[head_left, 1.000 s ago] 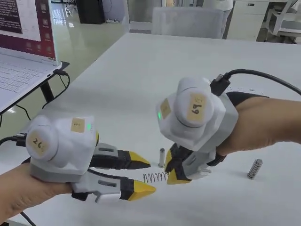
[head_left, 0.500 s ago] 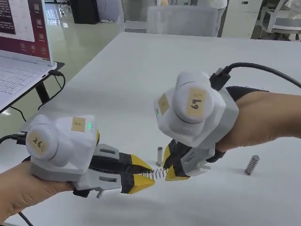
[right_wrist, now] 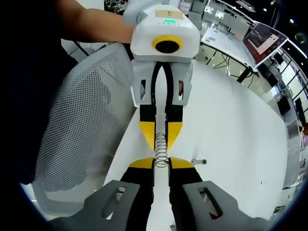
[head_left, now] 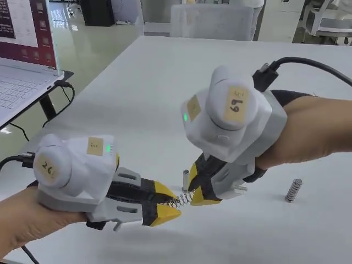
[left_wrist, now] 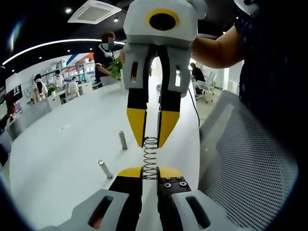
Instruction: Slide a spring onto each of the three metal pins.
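A small steel spring (head_left: 184,198) hangs level just above the white table (head_left: 165,88), held at both ends. My left gripper (head_left: 166,204) is shut on its near end, and my right gripper (head_left: 201,194) is shut on the other end. In the left gripper view the spring (left_wrist: 150,157) runs from my own jaws up to the right gripper (left_wrist: 151,135). In the right gripper view the spring (right_wrist: 161,145) reaches the left gripper (right_wrist: 161,131). A bare metal pin (head_left: 186,179) stands upright just behind the spring. A second spring (head_left: 293,190) stands upright to the right; I cannot tell whether a pin is inside it.
An open laptop (head_left: 22,66) sits on a stand to the left, beyond the table's edge. A grey mesh chair (head_left: 212,22) is at the far end. A black cable (head_left: 313,63) runs from the right gripper. People stand in the background (left_wrist: 103,53).
My left gripper, open a second ago, has shut on the spring's free end. The spring now hangs between both grippers, slightly higher.
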The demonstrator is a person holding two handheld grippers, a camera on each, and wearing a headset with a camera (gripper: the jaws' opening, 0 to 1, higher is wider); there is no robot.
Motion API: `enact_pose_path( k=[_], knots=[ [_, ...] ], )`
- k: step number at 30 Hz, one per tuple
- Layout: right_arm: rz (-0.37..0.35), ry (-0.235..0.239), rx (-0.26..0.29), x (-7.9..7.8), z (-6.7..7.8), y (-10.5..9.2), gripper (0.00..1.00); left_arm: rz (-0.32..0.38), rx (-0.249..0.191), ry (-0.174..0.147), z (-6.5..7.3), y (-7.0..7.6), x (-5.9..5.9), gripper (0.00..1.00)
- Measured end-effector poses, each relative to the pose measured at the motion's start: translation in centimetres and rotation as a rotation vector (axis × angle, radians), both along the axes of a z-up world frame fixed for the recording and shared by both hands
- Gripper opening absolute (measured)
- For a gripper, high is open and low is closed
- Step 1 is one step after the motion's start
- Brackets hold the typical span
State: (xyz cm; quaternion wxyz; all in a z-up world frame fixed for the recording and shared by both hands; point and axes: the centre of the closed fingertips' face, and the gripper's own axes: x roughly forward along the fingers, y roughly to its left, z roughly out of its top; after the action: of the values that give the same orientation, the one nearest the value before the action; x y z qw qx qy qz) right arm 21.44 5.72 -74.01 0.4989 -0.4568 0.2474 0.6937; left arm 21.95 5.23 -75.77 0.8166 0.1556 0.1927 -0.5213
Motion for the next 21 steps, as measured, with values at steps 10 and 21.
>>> enact_pose_path(
  k=[10, 21],
  knots=[
    [0.04, 0.002, 0.021, -1.3, 1.2, 1.2, 0.08, -0.033, 0.017, -0.008, -0.3, -0.4, -0.2, 0.02],
    [0.048, 0.017, 0.008, -1.1, 1.2, 1.4, 0.08, -0.027, -0.027, -0.01, 0.3, -0.8, -0.2, 0.02]
  ],
)
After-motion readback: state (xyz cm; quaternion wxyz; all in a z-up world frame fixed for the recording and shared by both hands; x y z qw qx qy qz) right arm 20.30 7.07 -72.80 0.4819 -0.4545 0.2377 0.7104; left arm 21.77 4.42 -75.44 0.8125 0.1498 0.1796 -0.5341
